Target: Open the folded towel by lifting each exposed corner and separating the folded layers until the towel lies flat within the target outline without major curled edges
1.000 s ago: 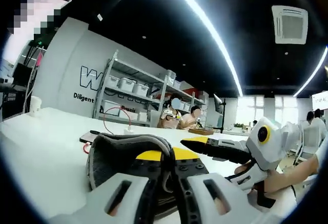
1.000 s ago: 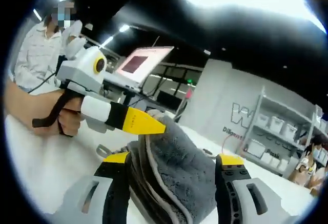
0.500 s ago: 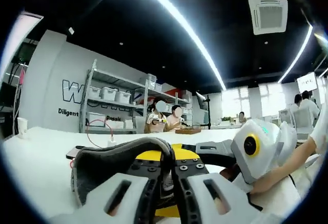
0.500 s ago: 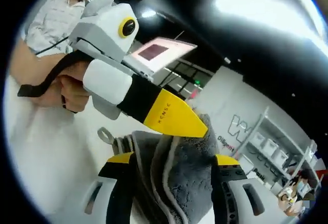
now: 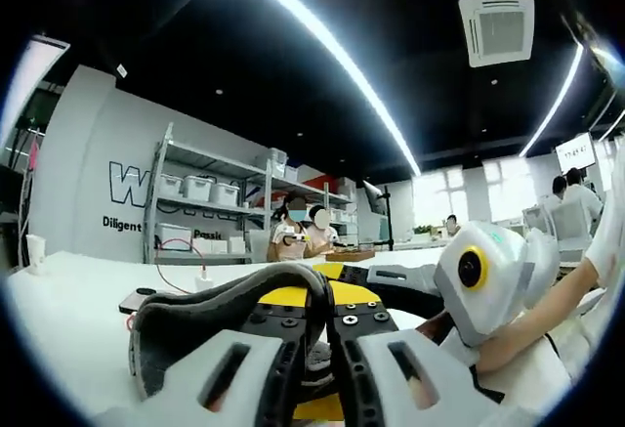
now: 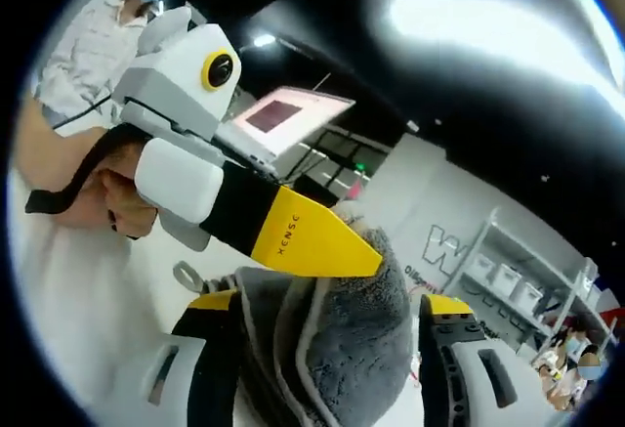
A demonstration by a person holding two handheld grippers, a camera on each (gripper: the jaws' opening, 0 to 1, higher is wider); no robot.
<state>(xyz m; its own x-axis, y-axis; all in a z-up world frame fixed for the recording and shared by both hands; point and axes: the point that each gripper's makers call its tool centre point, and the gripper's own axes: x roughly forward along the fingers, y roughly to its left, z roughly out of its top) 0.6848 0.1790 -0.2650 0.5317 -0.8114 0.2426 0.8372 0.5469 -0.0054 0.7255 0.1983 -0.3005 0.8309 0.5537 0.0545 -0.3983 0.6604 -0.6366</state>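
Pinching grey towel (image 5: pixel 210 302) edge: left gripper (image 5: pixel 317 349), jaws pressed together over white table (image 5: pixel 68 300). Right gripper (image 6: pixel 327 349): jaws spread, towel (image 6: pixel 342 334) bunched between them; its grip unconfirmed.

My 2 cameras sit low over the white table (image 5: pixel 68 300), very close to the grey towel (image 6: pixel 356 334), facing roughly opposite ways; both catch the towel.
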